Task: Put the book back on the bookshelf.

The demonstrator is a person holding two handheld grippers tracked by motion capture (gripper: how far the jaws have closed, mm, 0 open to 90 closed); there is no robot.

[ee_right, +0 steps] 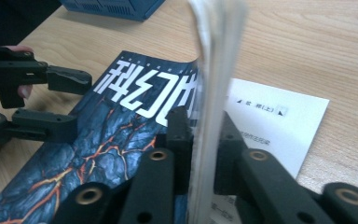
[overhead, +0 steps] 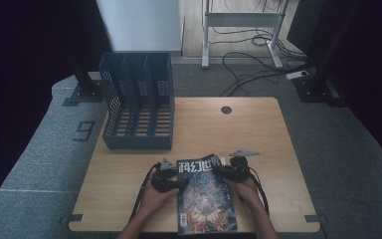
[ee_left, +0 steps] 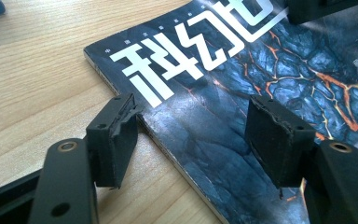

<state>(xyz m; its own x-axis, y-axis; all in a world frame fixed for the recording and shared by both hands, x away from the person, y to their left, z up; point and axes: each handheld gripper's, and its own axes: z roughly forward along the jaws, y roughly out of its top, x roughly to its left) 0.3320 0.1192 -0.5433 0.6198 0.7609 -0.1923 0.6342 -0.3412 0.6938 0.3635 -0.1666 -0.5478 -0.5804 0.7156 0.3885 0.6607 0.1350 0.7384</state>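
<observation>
- Right gripper (ee_right: pixel 205 154) jaws pinch a lifted sheaf of pages of the dark-blue glossy magazine (overhead: pixel 206 199); left gripper (ee_left: pixel 191 140) jaws spread, straddling its spine edge.
- Right gripper view: white inner page exposed underneath.
- High view: magazine at near edge of light wooden table (overhead: pixel 258 134); dark-blue slotted plastic file rack (overhead: pixel 137 102) at far left, bare wood at right.

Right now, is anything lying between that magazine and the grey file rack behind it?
Nothing visible does. In the high view, bare wooden table separates the magazine from the open front of the file rack. The left hand-held gripper and right hand-held gripper sit at the magazine's side edges.
</observation>
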